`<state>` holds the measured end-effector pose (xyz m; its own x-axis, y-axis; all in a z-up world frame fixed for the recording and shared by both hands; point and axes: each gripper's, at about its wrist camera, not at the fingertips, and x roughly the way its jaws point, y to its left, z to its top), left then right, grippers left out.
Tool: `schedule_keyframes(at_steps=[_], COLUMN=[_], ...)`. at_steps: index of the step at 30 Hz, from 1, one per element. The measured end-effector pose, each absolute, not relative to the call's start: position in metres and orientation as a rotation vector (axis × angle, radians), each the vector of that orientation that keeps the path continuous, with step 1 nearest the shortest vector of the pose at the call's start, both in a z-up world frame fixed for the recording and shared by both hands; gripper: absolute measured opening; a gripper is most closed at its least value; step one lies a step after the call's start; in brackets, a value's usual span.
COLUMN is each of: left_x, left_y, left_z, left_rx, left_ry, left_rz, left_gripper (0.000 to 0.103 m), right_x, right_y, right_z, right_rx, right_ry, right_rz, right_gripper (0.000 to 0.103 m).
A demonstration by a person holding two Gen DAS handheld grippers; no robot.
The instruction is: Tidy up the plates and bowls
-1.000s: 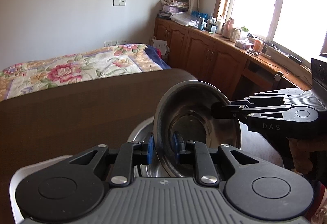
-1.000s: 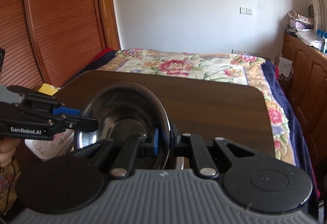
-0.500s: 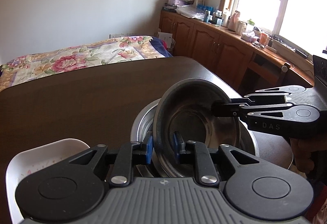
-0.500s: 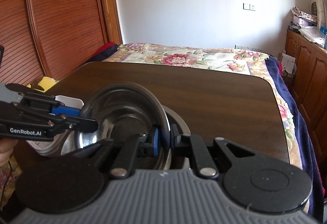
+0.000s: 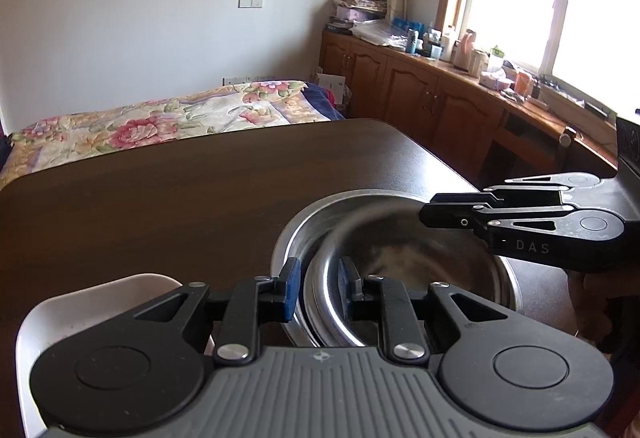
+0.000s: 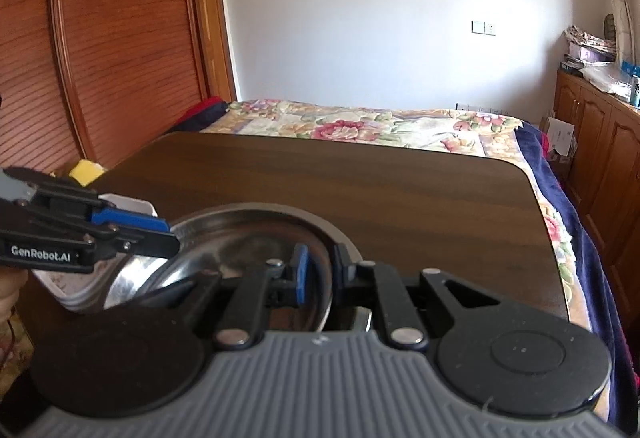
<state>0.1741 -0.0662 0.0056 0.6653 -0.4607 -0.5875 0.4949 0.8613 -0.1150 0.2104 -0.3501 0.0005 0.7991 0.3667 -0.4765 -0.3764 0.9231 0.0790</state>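
Dark wooden surface (image 5: 200, 206) with stacked steel ware near its front edge. A smaller steel bowl (image 5: 400, 270) sits nested inside a larger steel bowl (image 5: 316, 214), tilted slightly within it, the larger rim showing around it from 9 to 12 o'clock in the left wrist view.

Left hand-held gripper (image 5: 318, 288): its two blue-padded fingers stand apart, straddling the near rim of the smaller steel bowl, one pad outside the wall and one inside. Whether the pads press the metal cannot be told; a gap shows at the outer pad. The bowl thus lies directly ahead of this gripper, at its 12 o'clock.

Right hand-held gripper (image 6: 320, 272): fingers likewise apart, one on each side of the bowl's rim (image 6: 324, 290), with visible space between pad and metal. In the left wrist view the right hand-held gripper (image 5: 430, 210) enters from 3 o'clock, its tips over the bowl's far right edge.

A white dish (image 5: 96, 306) rests on the surface at 9 o'clock of the steel bowls, just beside them. Beyond the surface lies a bed with a floral cover (image 6: 360, 126).
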Motion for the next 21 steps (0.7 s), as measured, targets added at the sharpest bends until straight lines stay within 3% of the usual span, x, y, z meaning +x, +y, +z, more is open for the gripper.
schedule_keyframes(at_steps=[2,4,8,10,14,16,18,21], left_x=[0.174,0.172,0.172,0.170,0.164,0.161,0.157,0.154], left_y=[-0.063,-0.060,-0.055,-0.053,-0.053,-0.053,-0.052,-0.054], left_z=[0.006,0.007,0.005,0.004,-0.002,-0.005,-0.010,-0.015], left_rx=[0.035,0.023,0.006,0.000,0.014,0.003,-0.012,-0.019], left_ry=[0.638,0.620,0.596,0.583,0.543,0.530,0.513,0.502], left_rz=[-0.536,-0.520,-0.494,-0.489,-0.466,-0.470,-0.464,-0.462], left_gripper=[0.025,0.030,0.037,0.051,0.063,0.078,0.084,0.087], right_x=[0.208,0.204,0.196,0.192,0.186,0.185,0.183,0.182], right_y=[-0.350,-0.352,-0.355,-0.356,-0.358,-0.359,-0.359,-0.360], right_z=[0.002,0.002,-0.001,-0.005,-0.012,-0.016,-0.020,-0.024], right_rx=[-0.028,-0.021,0.002,-0.002,0.019,0.035,0.040,0.057], right_ry=[0.485,0.463,0.420,0.398,0.373,0.365,0.357,0.352], right_rz=[0.396,0.387,0.368,0.351,0.325,0.310,0.296,0.284], right_gripper=[0.019,0.034,0.038,0.041,0.056,0.062,0.064,0.079])
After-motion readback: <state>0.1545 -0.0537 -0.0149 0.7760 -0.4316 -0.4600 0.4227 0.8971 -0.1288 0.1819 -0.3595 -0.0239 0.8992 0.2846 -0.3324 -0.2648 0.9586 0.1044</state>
